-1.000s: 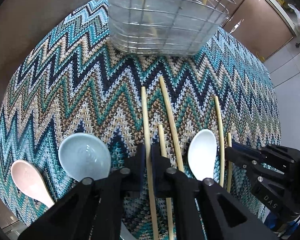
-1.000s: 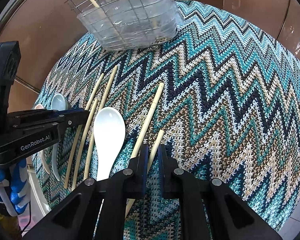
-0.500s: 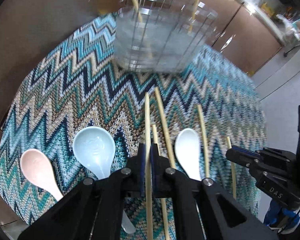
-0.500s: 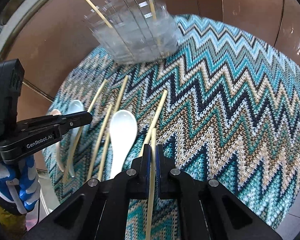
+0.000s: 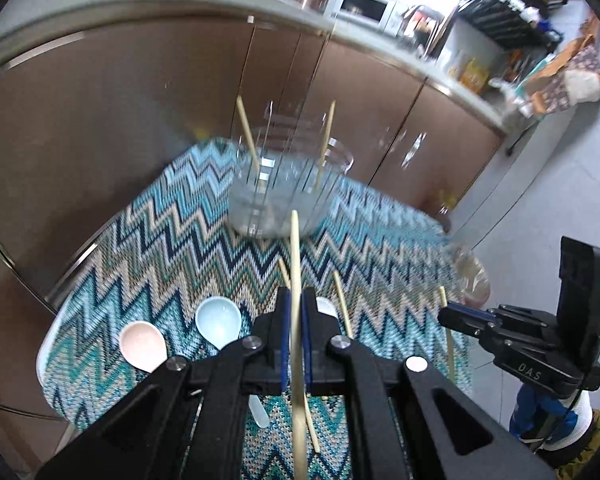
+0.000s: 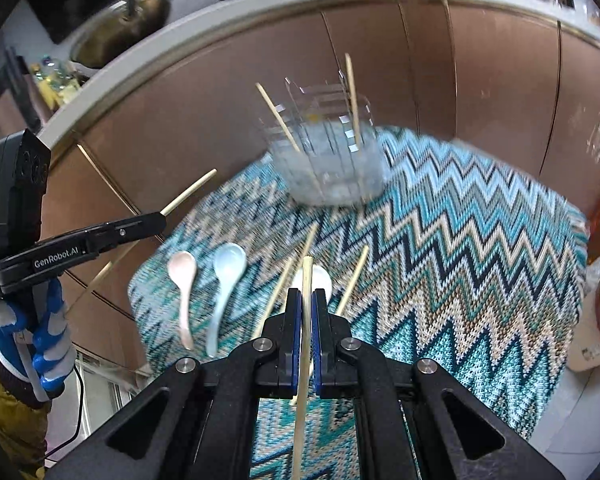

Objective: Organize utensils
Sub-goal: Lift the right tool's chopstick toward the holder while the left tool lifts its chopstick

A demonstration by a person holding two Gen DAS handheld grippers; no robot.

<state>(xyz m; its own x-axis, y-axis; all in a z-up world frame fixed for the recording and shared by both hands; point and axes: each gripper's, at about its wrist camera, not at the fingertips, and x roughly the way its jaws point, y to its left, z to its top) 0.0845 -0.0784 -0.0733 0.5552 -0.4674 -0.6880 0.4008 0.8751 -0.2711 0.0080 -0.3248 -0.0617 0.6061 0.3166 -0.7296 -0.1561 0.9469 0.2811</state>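
My left gripper (image 5: pixel 295 300) is shut on a wooden chopstick (image 5: pixel 295 248), held high above the zigzag mat (image 5: pixel 160 240). My right gripper (image 6: pixel 307 300) is shut on another chopstick (image 6: pixel 307 276), also lifted. The wire basket (image 5: pixel 288 196) with a clear liner stands at the mat's far edge and holds two upright chopsticks; it also shows in the right wrist view (image 6: pixel 332 160). On the mat lie a pink spoon (image 5: pixel 140 344), a pale blue spoon (image 5: pixel 218 320), a white spoon (image 6: pixel 320 280) and several loose chopsticks (image 5: pixel 342 304).
Brown cabinet doors (image 5: pixel 140 100) under a countertop stand behind the mat. A plastic container (image 6: pixel 596 320) sits beyond the mat's right edge. The left gripper (image 6: pixel 100 236) shows at the left of the right wrist view, the right gripper (image 5: pixel 500 324) at the right of the left view.
Both grippers have risen well above the mat, each lifting its chopstick. The basket now appears smaller and farther away, with motion blur.
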